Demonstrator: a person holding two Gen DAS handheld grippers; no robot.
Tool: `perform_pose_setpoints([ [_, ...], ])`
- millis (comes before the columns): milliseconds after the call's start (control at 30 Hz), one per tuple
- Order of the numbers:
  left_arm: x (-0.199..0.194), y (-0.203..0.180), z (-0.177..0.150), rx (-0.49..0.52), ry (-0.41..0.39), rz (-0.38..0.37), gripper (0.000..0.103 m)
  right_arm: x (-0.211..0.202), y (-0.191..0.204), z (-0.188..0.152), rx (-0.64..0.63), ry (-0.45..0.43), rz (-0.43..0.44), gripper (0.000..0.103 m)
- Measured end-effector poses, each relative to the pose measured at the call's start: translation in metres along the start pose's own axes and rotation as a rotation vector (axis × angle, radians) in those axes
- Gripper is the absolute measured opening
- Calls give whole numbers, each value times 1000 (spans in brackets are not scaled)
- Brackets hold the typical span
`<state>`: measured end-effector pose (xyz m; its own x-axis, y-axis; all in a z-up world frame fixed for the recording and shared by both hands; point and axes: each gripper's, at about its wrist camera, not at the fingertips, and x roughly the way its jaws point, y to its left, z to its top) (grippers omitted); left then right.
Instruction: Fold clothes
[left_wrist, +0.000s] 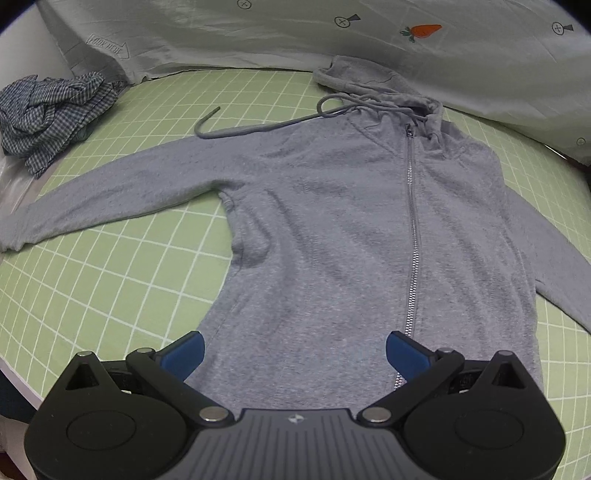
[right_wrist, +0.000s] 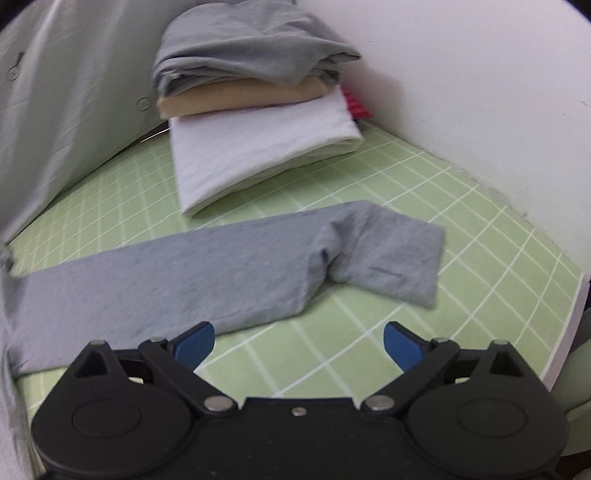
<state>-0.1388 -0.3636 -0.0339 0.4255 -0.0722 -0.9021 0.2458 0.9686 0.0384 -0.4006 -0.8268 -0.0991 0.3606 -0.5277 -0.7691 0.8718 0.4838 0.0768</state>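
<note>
A grey zip hoodie (left_wrist: 332, 229) lies flat, front up, on the green gridded sheet (left_wrist: 110, 288), hood toward the far side, its zipper (left_wrist: 412, 221) closed. My left gripper (left_wrist: 293, 350) is open and empty, hovering over the hoodie's bottom hem. In the right wrist view the hoodie's sleeve (right_wrist: 221, 266) stretches across the sheet, its cuff end (right_wrist: 391, 258) bent toward the near side. My right gripper (right_wrist: 298, 347) is open and empty just in front of the sleeve, over bare sheet.
A crumpled blue checked garment (left_wrist: 48, 118) lies at the far left. A pale quilt with a carrot print (left_wrist: 332, 33) runs along the far side. A stack of folded clothes (right_wrist: 255, 110) sits by the white wall (right_wrist: 480, 92). The bed edge (right_wrist: 569, 325) is at right.
</note>
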Motion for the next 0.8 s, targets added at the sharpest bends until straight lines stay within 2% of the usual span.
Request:
perform_pose_setpoints([
  [167, 3, -18, 18, 29, -3, 57, 103, 25, -22, 24, 26, -53, -77, 99],
  [267, 5, -29, 28, 44, 1, 85, 103, 41, -37, 29, 94, -47, -100, 100],
  [333, 7, -36, 31, 59, 18, 84, 103, 50, -46, 30, 142, -26, -100, 100],
  [567, 15, -62, 28, 151, 60, 83, 103, 55, -61, 27, 184, -62, -73, 102],
  [700, 15, -69, 28, 157, 63, 80, 103, 43, -70, 34, 198, -127, -110, 102],
  [800, 18, -73, 27, 159, 78, 83, 103, 55, -77, 39, 175, -85, -147, 102],
])
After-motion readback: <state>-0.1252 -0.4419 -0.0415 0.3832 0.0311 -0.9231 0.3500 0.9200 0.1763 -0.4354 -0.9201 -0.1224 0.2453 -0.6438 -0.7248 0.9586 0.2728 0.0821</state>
